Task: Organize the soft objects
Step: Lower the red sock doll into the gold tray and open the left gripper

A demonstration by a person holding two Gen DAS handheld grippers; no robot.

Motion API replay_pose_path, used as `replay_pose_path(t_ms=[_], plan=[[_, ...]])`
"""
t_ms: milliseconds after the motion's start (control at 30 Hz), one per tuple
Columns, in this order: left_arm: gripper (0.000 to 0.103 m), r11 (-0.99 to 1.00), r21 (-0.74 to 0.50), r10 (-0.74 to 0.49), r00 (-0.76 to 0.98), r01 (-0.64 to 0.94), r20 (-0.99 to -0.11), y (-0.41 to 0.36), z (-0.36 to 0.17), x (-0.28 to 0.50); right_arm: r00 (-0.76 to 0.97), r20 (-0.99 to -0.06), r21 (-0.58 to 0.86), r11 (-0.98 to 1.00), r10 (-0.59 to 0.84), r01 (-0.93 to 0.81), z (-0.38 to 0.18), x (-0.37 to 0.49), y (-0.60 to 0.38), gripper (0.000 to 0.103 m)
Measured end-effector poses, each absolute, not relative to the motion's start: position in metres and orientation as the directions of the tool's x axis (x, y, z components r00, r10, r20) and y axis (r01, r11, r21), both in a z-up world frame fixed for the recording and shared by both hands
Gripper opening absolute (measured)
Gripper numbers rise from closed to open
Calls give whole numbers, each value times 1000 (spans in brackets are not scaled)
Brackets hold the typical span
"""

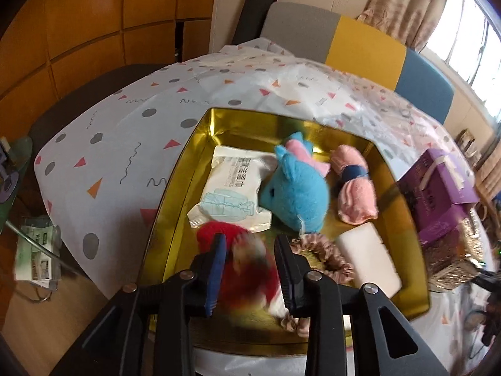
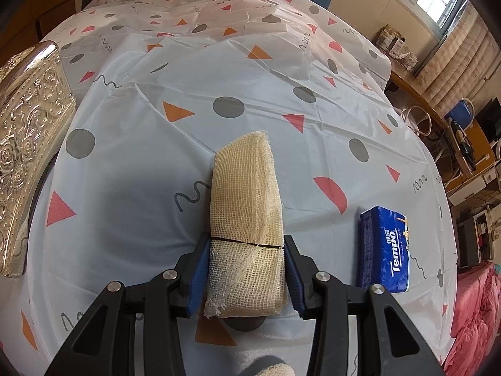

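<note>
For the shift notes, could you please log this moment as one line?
left gripper: open over red plush toy in gold tray | right gripper: shut on gauze roll | blue tissue pack: on table

In the gold tray [image 1: 188, 144] lie one pack of wipes [image 1: 230, 185], one blue plush toy [image 1: 294, 188], one pink rolled cloth [image 1: 355, 188], one white block [image 1: 369, 255], one pink scrunchie [image 1: 316, 242] and one red fuzzy toy [image 1: 247, 269]. Beside it stands one purple box [image 1: 438, 188]. On the bench there are one gauze roll [image 2: 247, 219], one blue tissue pack [image 2: 385, 247] and one silver embossed lid [image 2: 28, 144].
</note>
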State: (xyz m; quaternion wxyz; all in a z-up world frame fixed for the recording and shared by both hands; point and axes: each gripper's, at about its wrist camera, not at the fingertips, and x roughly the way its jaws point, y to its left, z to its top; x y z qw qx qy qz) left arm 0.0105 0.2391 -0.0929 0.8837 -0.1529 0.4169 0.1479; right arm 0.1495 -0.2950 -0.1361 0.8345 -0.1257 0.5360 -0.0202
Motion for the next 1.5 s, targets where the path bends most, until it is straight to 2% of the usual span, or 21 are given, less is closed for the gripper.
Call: replay_pose_path(t_ms=[67, 133, 367, 833, 1300, 1500], plan=[[34, 912, -144, 131, 605, -383, -785, 238, -95, 10, 425, -890, -231, 968, -169, -101, -136, 149, -295, 43], [39, 916, -119, 150, 604, -382, -783, 236, -96, 7, 424, -890, -232, 968, -169, -101, -136, 150, -295, 43], [48, 932, -61, 202, 649, -358, -733, 225, -79, -5, 422, -891, -229, 968, -168, -100, -136, 150, -296, 43], [54, 967, -14, 182, 728, -254, -662, 186, -40, -11, 420, -893, -227, 969, -165, -101, -135, 151, -296, 43], [61, 975, 5, 169, 734, -220, -658, 172, -39, -15, 387, -900, -258, 961, -200, -104, -139, 155, -292, 42], [63, 978, 0, 159, 743, -209, -650, 174, -39, -19, 323, -913, -269, 963, -247, -25, -138, 163, -289, 42]])
